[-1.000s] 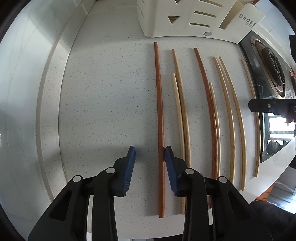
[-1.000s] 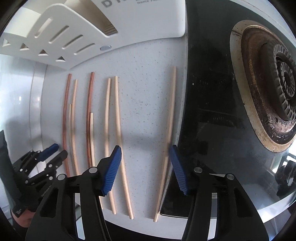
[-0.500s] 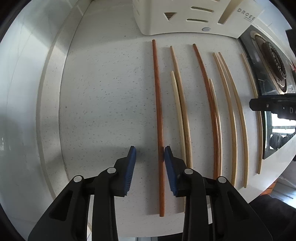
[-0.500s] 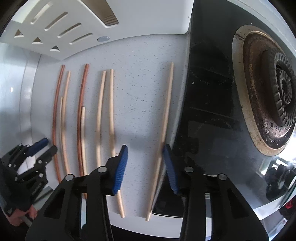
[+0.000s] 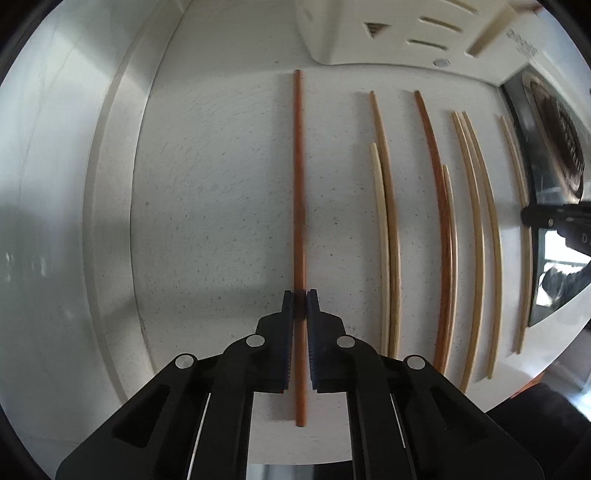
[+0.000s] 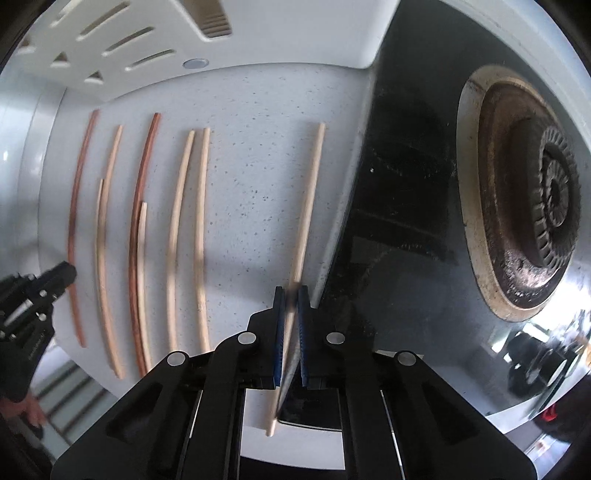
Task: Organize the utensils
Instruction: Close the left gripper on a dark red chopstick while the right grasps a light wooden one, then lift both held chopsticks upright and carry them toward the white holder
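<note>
Several chopsticks lie side by side on the speckled white counter (image 5: 221, 184). My left gripper (image 5: 300, 295) is shut on the leftmost reddish-brown chopstick (image 5: 298, 166), gripping it near its close end. My right gripper (image 6: 291, 291) is shut on the rightmost pale wooden chopstick (image 6: 310, 192), which lies beside the stove's edge. The other chopsticks (image 5: 439, 206) lie between the two, some reddish, some pale. The cream utensil holder (image 5: 406, 33) with slots stands at the far end of the counter; it also shows in the right wrist view (image 6: 147, 37).
A black glass stove top (image 6: 406, 184) with a rusty burner (image 6: 535, 206) lies right of the chopsticks. A steel wall panel (image 5: 55, 184) runs along the counter's left side. The counter's near edge is just under both grippers.
Both grippers have gone from open to shut: the left closed on the reddish-brown chopstick, the right closed on the pale chopstick by the stove. Both moved slightly forward.
</note>
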### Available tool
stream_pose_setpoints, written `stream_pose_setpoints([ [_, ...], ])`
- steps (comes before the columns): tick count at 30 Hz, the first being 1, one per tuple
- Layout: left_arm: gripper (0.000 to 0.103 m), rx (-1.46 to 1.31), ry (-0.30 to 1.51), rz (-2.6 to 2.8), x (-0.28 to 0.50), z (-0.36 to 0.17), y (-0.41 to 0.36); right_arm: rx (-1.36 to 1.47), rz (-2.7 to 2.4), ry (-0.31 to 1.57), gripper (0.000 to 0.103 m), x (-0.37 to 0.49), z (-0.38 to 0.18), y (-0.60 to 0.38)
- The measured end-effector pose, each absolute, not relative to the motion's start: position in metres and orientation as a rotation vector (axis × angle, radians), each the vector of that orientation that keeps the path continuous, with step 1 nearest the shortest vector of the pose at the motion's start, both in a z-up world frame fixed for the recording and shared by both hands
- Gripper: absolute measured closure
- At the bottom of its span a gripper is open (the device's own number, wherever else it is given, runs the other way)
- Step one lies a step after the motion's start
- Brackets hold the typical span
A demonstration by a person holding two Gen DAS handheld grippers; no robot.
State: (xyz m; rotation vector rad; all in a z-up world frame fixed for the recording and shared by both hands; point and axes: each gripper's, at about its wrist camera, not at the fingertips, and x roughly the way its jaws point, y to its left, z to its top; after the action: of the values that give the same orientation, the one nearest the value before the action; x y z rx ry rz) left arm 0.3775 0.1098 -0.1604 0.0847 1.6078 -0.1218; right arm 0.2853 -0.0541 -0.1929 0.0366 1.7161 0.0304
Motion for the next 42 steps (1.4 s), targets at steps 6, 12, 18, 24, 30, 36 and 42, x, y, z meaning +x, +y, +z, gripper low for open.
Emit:
stream_pose_setpoints([
  [6,0.097,-0.003,1.603,-0.104,0.366,-0.163,0.122,0.048,0.079,1.713,0.096,0.283,-0.192,-0.058],
  [12,0.097,-0.093,1.559,-0.071,0.347,-0.157,0.130,0.047,0.166,1.690,0.097,0.284,-0.189,-0.057],
  [18,0.097,-0.119,1.451,-0.019,0.338,-0.125,0.124,0.085,0.275,1.617,0.097,0.284,-0.170,-0.061],
  [24,0.097,-0.145,1.368,0.046,0.327,-0.105,0.121,0.018,0.377,1.528,0.097,0.271,-0.152,-0.048],
  [30,0.097,-0.154,1.339,0.078,0.330,-0.092,0.114,-0.050,0.442,1.446,0.097,0.267,-0.135,-0.045],
  [36,0.097,-0.086,1.248,0.069,0.326,-0.061,0.101,-0.085,0.506,1.325,0.097,0.263,-0.108,-0.058],
  [42,0.097,-0.155,1.152,0.103,0.324,-0.033,0.097,-0.085,0.569,1.168,0.097,0.270,-0.075,-0.068],
])
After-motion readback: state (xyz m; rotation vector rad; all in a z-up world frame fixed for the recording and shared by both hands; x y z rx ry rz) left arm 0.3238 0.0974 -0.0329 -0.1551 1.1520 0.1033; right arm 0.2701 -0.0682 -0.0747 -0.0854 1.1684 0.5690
